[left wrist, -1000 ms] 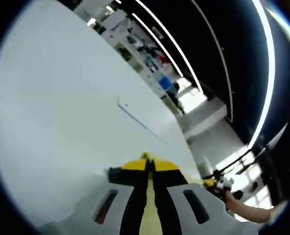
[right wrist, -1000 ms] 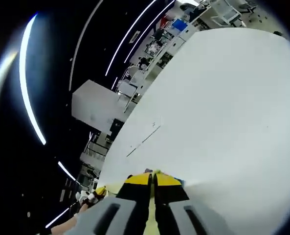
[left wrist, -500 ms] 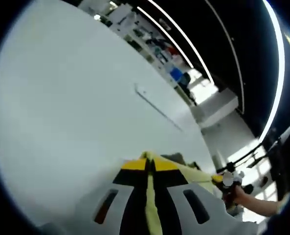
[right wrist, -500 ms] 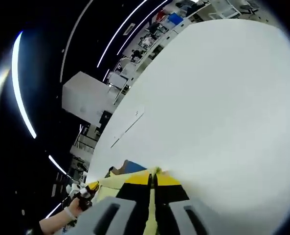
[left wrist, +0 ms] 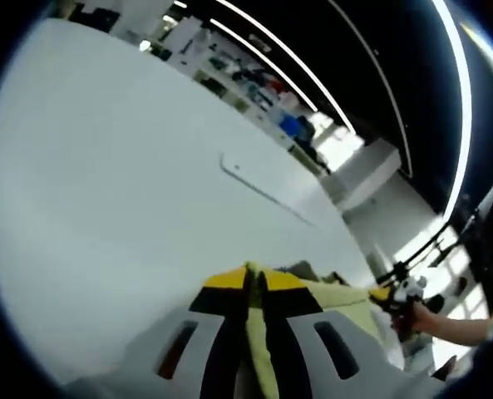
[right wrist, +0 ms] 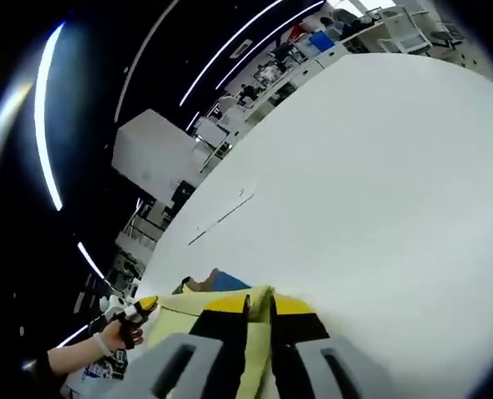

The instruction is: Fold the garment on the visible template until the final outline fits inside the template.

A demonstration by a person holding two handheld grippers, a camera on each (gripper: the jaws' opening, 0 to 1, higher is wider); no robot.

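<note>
Yellow garment fabric is pinched between pressed-together jaws of both the left gripper and right gripper, low in each frame. More cloth has been drawn into sight than a second ago, stretched over the white table, so a fold looks underway.

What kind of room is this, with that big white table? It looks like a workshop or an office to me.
Probably a lab or open workshop hall. A big white table takes up the foreground, cluttered shelves and desks line the far side, and long strip lights run across a dark ceiling. A yellow garment is pinched in both grippers' jaws.
</note>
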